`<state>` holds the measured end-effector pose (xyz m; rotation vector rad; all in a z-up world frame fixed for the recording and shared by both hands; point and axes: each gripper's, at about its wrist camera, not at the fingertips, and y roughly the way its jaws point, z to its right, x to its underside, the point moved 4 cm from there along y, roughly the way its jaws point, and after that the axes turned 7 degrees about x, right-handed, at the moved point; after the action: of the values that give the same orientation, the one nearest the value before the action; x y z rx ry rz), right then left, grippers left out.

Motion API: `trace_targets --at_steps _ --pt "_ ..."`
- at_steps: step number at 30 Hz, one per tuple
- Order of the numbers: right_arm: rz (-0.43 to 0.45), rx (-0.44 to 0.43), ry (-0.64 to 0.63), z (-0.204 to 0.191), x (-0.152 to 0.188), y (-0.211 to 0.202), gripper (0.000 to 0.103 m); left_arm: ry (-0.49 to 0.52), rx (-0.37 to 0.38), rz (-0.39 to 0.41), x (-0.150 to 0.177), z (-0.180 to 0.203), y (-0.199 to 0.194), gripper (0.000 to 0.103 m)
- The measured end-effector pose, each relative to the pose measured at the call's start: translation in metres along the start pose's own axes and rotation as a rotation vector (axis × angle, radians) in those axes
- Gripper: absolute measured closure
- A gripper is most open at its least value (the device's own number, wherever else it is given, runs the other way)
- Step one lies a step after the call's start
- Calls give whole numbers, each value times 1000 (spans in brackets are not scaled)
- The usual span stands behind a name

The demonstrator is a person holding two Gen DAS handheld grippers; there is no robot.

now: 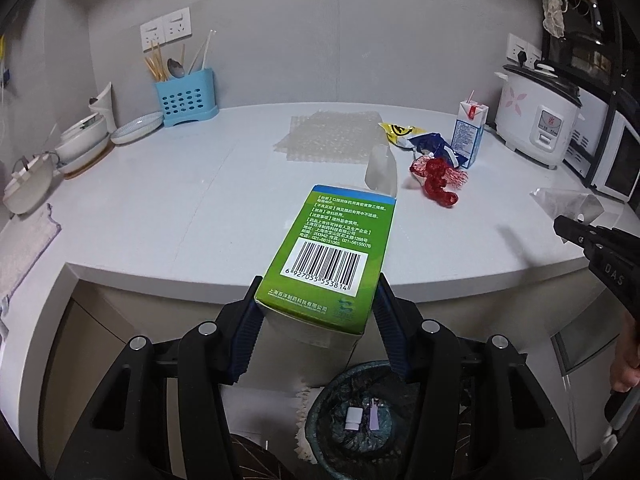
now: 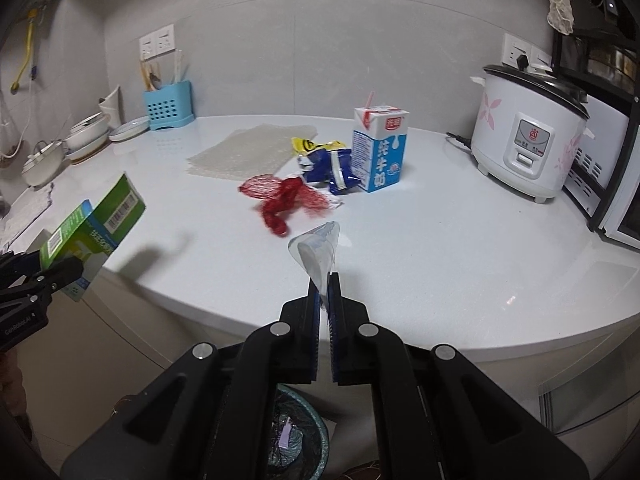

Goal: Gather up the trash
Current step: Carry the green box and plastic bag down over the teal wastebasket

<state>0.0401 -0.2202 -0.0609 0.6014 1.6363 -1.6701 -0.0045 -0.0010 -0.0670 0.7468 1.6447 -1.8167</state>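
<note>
dim cool indoor light, soft shadows on counter (image 2: 440, 232), fisheye bending (dark corners), slight blur

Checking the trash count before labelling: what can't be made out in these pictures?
- Trash bin contents: both views, mostly hidden behind the gripper bodies.
- Green box contents: left wrist view, its walls hide the inside.
- Clear wrapper: right wrist view, transparent, shape unclear.
- Red mesh: blurred.

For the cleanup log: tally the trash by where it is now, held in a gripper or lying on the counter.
Held in grippers: 2, green box in left gripper, clear plastic piece in right gripper
On counter: 4, milk carton, red net, snack wrappers, bubble wrap
Total: 6
</note>
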Motion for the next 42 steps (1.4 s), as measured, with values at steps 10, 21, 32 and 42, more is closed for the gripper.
trace_targets --at_steps 10,21,32,42 --pt "26 -50 -40 -32 37 -23 100 -34 14 -9 50 -9 -14 51" --pt "5 -72 -63 -56 93 -16 100 -31 12 -28 94 -13 -2 51" --pt "-92 -76 -19 -60 153 29 100 -36 24 -98 146 -14 40 51" --pt "-188 -92 1 -65 204 74 100 -57 57 -189 194 -16 94 51"
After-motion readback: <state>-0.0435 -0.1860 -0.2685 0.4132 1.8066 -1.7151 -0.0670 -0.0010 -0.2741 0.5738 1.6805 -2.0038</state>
